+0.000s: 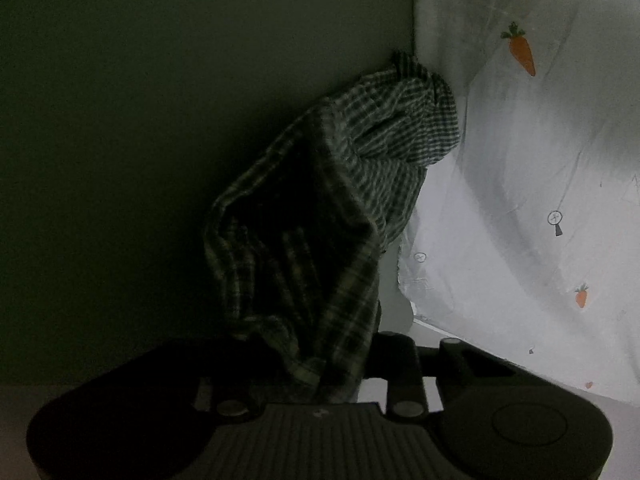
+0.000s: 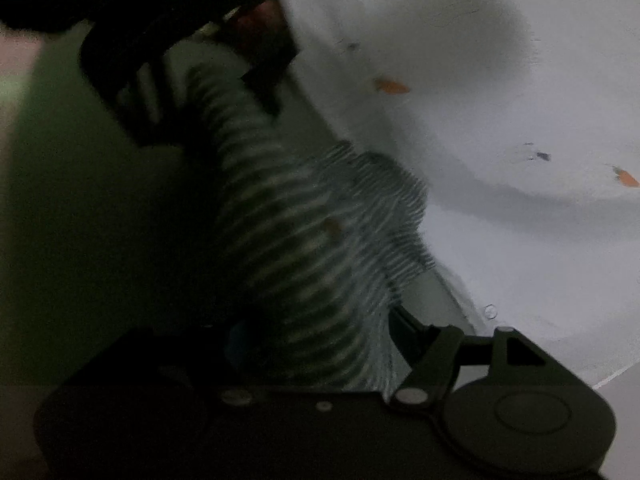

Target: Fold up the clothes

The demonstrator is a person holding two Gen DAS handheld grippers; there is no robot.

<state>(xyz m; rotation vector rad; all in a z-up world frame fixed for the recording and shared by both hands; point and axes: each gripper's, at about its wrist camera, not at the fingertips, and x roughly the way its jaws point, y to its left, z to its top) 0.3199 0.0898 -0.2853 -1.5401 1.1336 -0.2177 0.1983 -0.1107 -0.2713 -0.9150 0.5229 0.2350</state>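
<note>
L gripper point(image 1: 320, 384) was clamped on a bunched fold of the checked garment point(image 1: 320, 208); jaws nearly together w/ cloth pinched between. Fabric rose straight ahead of the jaws, dark plaid side facing the cam, then draped over to the right-forward, where its far end touched the white sheet point(image 1: 540, 160).

R gripper point(image 2: 320, 360) also had the checked garment point(image 2: 304, 216) between its jaws, cloth bunched right at the base; exact gap hidden by fabric + blur, but the jaws looked closed on it. Garment ran from there up and fwd-left to the other gripper point(image 2: 180, 80), seen as a dark frame at the far end of the cloth, so the piece hung stretched between the two.

Both tools were angled down toward the surface. Left of the jaws: plain greenish surface point(image 1: 160, 120), in shadow. Right: white sheet w/ small carrot print point(image 1: 522, 50), wrinkled. Lighting dim; R view motion-blurred.
</note>
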